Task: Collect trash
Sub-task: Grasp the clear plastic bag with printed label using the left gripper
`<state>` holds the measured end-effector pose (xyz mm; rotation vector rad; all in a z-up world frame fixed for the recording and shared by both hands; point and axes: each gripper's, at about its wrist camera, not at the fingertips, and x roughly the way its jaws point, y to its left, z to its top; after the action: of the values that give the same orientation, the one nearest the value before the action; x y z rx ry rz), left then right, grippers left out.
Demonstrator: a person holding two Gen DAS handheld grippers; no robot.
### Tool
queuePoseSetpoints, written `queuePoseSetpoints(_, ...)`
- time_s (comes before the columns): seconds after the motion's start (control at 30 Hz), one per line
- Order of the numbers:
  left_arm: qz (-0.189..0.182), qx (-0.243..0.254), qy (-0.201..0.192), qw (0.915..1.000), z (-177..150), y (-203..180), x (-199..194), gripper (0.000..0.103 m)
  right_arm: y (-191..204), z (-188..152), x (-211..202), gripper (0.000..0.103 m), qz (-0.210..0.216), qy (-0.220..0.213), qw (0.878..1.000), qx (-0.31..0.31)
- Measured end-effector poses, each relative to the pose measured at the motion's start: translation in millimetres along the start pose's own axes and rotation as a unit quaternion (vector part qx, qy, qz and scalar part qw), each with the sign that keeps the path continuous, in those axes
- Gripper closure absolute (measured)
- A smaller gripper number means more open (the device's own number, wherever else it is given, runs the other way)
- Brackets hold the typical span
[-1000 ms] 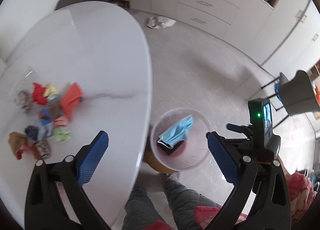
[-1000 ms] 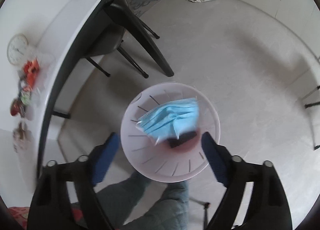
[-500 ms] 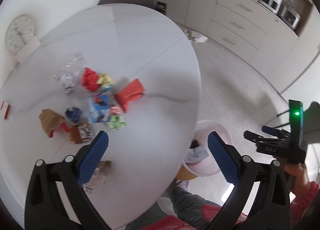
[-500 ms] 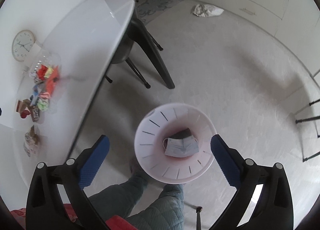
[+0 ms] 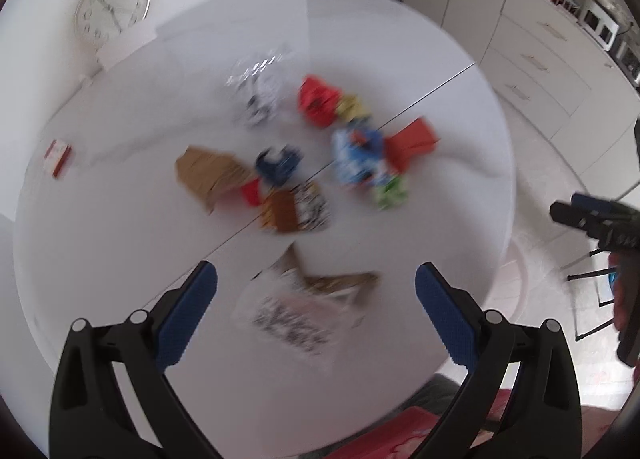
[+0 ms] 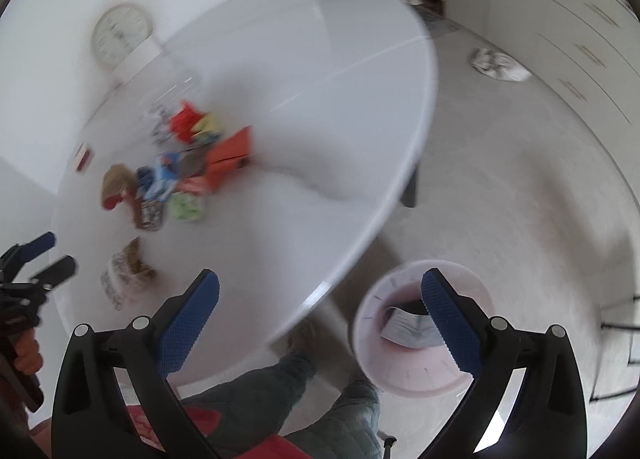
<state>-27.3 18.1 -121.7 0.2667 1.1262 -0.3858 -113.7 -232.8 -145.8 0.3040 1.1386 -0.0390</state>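
With both the left gripper point(image 5: 316, 291) and right gripper point(image 6: 320, 299) spread wide and empty, a hurried grab could scatter the crumpled wrappers point(image 5: 320, 163) off the tabletop point(image 5: 120, 243).

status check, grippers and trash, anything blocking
Left gripper open, empty, over the table. Right gripper open, empty. Mask in bin; wrappers on the table. Nothing blocking.

Motion-blurred wrappers point(image 5: 320, 163), table point(image 5: 120, 259) cut off, bin point(image 6: 404, 379) partly hidden

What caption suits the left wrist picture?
Open left gripper above a white table strewn with wrappers.
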Motion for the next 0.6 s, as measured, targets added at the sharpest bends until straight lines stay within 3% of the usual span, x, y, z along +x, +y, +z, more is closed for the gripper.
queuePoseSetpoints(0.23,-0.013,-0.055,0.054,0.9970,-17,26,42,0.008,49,12,25,0.003,0.007,0.029,0.999,-0.043)
queuePoseSetpoints(0.37,-0.003,-0.130,0.092,0.9872,-21,39,54,0.008,65,19,29,0.003,0.015,0.027,0.998,-0.048)
queuePoseSetpoints(0.43,-0.009,-0.185,0.104,0.9772,-22,49,57,0.008,72,23,31,0.003,0.017,0.025,0.998,-0.051)
queuePoseSetpoints(0.6,-0.024,-0.307,0.153,0.9390,-26,63,77,0.008,79,31,35,0.003,0.025,0.028,0.997,-0.060)
